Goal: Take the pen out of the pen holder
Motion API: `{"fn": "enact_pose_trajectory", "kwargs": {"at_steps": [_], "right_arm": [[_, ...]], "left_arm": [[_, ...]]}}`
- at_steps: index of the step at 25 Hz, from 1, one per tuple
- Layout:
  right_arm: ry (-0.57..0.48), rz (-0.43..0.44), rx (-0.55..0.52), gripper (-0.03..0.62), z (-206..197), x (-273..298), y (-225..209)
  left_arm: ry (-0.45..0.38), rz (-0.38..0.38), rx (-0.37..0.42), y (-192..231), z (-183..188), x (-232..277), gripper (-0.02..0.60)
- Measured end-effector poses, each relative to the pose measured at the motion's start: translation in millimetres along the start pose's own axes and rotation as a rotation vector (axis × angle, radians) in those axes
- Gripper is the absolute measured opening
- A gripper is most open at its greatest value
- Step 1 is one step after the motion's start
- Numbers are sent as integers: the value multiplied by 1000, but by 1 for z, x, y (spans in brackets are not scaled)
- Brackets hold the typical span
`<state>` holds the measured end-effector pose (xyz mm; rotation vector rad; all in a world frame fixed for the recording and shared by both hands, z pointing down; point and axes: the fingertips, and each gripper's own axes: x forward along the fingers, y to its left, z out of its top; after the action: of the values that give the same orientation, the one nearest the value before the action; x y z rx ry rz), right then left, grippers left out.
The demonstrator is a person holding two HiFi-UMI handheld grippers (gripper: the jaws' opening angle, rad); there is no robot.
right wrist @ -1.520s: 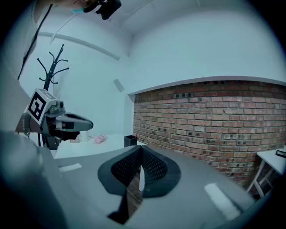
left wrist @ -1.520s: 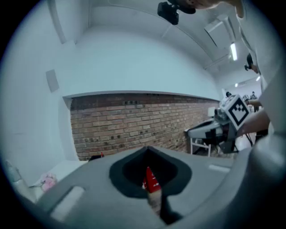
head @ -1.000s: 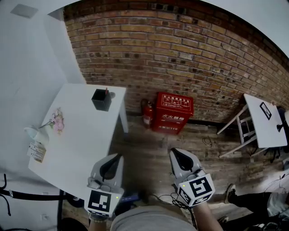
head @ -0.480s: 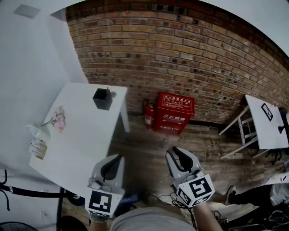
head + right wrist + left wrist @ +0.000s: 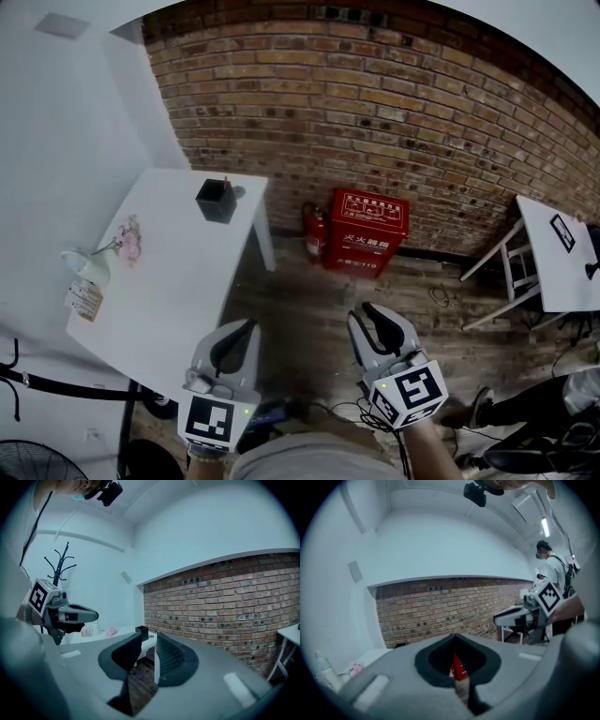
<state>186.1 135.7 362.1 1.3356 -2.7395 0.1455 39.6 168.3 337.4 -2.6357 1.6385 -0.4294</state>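
Both tools were held low at the near edge of the head view, over the wooden floor (image 5: pixel 300 309), and neither was anywhere close to the job. The left tool (image 5: pixel 242 330) had its jaws pressed almost together. In its own view (image 5: pixel 455 638) we saw just a thin slit between the pads, with nothing in it. A sliver of the red fire cabinet (image 5: pixel 367 232) showed through from far behind. The right tool (image 5: pixel 368 315) had its jaws a narrow way apart and empty. In the right gripper view (image 5: pixel 150 637) the gap only showed floorboards and a leg of the worktop.

The black pen holder (image 5: pixel 216 200) stood upright at the far end of the white worktop (image 5: pixel 178 281), near the brick wall (image 5: pixel 375 112). The pen (image 5: pixel 225 182) was in it, with just its red tip poking out the top. That put holder and pen well apart from both tools, far and to the left of them, with the left tool the closer one. In the right gripper view the holder (image 5: pixel 141 630) was a small dark box just past the jaw tips.

Also on the worktop, on its left side, were some pink flowers (image 5: pixel 128 240) and a small bottle (image 5: pixel 84 281). A red extinguisher (image 5: pixel 316 232) stood on the floor beside the cabinet.
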Motion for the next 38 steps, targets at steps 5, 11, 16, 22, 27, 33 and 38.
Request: {"fn": "enact_pose_trajectory", "kwargs": {"at_steps": [5,11,16,22,27,33,38], "right_arm": [[-1,14,5,86,-6,-13,-6],[-6,31,7,86,-11,-22,-8],[-11,41,4,86,-11,-21,-8],[-13,41,4,86,-13,-10,-12],[-26,27,-6,86,-7,9,-22],[-18,11,-4,86,-2,38,-40],[-18,-3,-6,86,8,71,-53]], "left_arm": [[4,21,2,-13,0,-4,-8],[0,35,14,-26,-2,-9,-8],[1,46,11,-27,-4,-9,-8],[-13,33,12,-21,-4,7,-8],[-31,14,11,-10,-2,28,-8],[-37,-8,20,12,6,62,-8],[-36,-27,14,39,9,91,-8]]}}
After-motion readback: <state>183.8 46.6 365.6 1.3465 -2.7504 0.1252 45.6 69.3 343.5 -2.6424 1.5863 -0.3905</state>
